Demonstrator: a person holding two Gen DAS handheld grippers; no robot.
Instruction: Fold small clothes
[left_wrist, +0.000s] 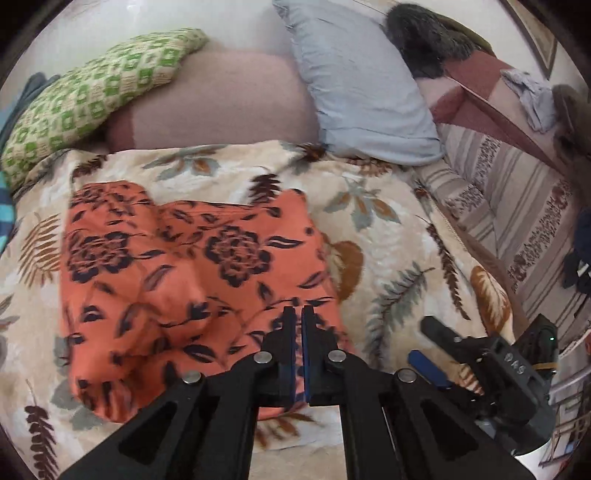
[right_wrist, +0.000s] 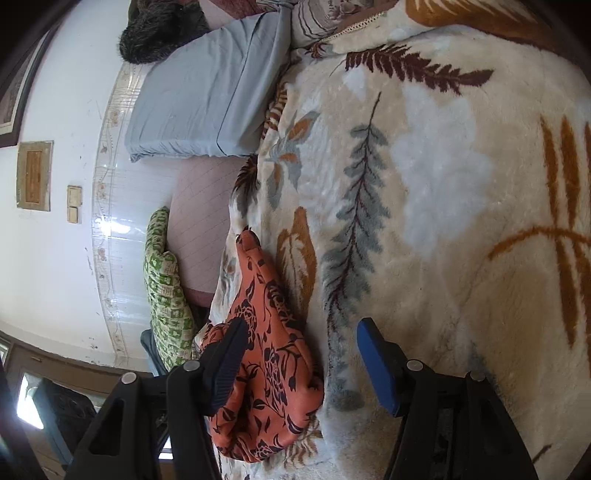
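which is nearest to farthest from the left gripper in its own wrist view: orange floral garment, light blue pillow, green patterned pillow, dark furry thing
From the left gripper:
1. orange floral garment, right beneath the fingertips, on the leaf-print blanket.
2. light blue pillow, beyond, to the right.
3. green patterned pillow, far left; too close to call against 2.
4. dark furry thing, top right, behind the blue pillow.

A bedroom in a home — a bed spread with a cream fleece blanket (left_wrist: 388, 236) printed with leaves, and against the white wall (right_wrist: 66, 240) a grey-blue pillow (left_wrist: 358, 85), a pink bolster (left_wrist: 221, 99) and a green-checked cushion (left_wrist: 92, 96). A framed picture (right_wrist: 14, 88) and light switches (right_wrist: 74, 206) hang on the wall — a striped sheet (left_wrist: 517, 206) lies alongside.
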